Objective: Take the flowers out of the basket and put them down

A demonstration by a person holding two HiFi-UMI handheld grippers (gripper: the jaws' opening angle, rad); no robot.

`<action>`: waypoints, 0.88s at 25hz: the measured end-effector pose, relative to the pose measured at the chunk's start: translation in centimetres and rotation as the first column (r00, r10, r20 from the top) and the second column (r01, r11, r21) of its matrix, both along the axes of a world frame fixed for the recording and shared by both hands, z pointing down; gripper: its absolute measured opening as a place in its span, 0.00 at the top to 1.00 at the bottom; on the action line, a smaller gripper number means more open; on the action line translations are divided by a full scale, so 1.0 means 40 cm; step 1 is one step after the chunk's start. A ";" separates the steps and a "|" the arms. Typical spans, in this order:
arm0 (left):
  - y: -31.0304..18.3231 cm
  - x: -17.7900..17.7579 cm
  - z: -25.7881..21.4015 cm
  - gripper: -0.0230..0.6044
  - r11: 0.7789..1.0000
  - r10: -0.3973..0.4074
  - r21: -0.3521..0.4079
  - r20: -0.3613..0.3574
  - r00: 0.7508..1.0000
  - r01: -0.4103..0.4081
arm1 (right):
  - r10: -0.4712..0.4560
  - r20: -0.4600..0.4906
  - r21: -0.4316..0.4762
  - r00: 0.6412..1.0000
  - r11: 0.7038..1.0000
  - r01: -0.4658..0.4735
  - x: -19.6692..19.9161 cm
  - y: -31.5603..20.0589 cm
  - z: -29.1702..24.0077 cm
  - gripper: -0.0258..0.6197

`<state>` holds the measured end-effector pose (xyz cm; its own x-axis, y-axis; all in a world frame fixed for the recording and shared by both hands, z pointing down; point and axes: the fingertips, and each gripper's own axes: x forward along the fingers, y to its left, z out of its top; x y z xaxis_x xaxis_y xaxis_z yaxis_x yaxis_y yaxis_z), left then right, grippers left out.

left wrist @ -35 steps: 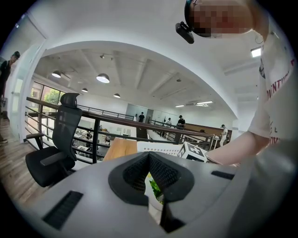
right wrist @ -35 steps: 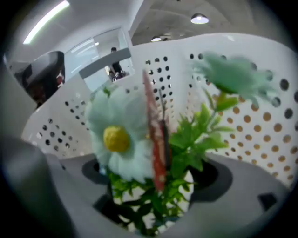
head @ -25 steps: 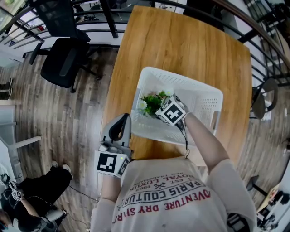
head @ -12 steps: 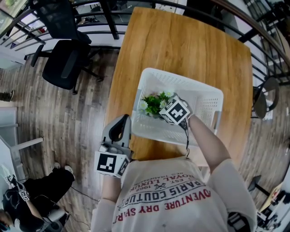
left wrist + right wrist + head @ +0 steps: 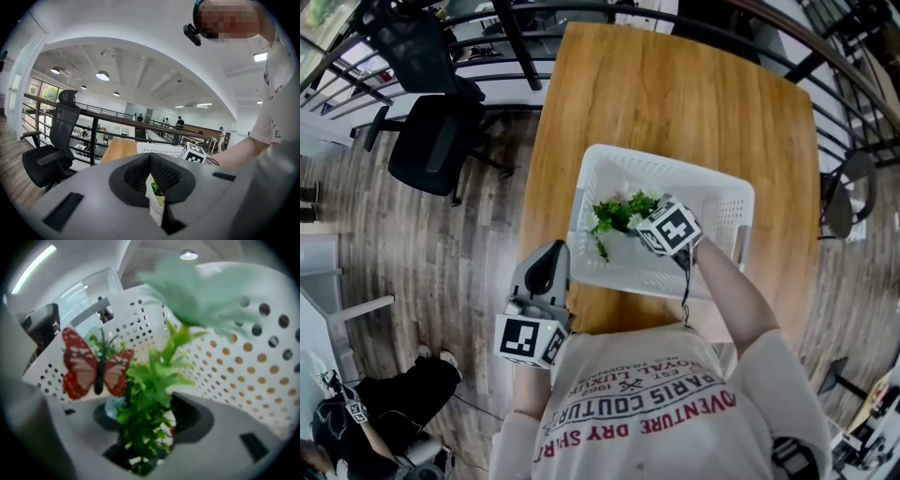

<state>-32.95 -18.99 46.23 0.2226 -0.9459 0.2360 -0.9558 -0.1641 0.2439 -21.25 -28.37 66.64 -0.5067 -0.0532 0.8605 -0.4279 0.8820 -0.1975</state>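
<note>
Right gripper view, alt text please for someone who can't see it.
The right gripper is closed on the green stems of the flowers, with a red butterfly ornament at their left. A blurred pale bloom fills the top, and the white perforated basket wall curves behind.

Wooden table (image 5: 675, 103), 1 white perforated basket (image 5: 727, 202) resting near its front edge

In the head view the right gripper's (image 5: 654, 225) fingers are hidden under its marker cube (image 5: 673, 228) and the flowers (image 5: 617, 214); the person's shirt (image 5: 656, 412) covers part of the desk's (image 5: 675, 103) near edge. In the right gripper view the pale bloom (image 5: 201, 296) at the top is blurred, as is the greenery between the fingers. In the left gripper view the left gripper's (image 5: 150, 158) body hides most of the basket (image 5: 159, 149).
</note>
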 end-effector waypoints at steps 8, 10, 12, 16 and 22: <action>-0.005 0.011 -0.018 0.94 1.000 0.012 0.013 0.006 1.000 -0.012 | 0.015 0.013 0.013 1.000 1.000 -0.015 0.039 0.000 -0.046 0.53; -0.006 0.018 -0.026 0.94 1.000 0.017 0.021 0.006 1.000 -0.017 | 0.013 0.025 0.031 1.000 0.999 -0.014 0.046 -0.003 -0.082 0.53; -0.006 0.026 -0.036 0.94 0.999 0.026 0.032 0.007 1.000 -0.026 | 0.012 0.035 0.055 0.999 0.998 -0.014 0.052 -0.006 -0.123 0.53; -0.013 0.056 -0.075 0.94 0.995 0.077 0.069 0.007 0.997 -0.078 | 0.056 0.053 0.108 0.997 0.992 -0.061 0.076 -0.010 -0.224 0.53; -0.065 0.187 -0.129 0.94 0.963 0.238 0.120 0.043 0.970 -0.241 | 0.163 0.122 0.187 0.979 0.965 -0.184 0.195 -0.042 -0.369 0.53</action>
<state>-25.46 -21.57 41.06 0.4410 -0.8880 0.1306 -0.8912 -0.4159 0.1811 -13.44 -30.06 51.90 -0.5619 -0.3106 0.7667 -0.5636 0.8222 -0.0799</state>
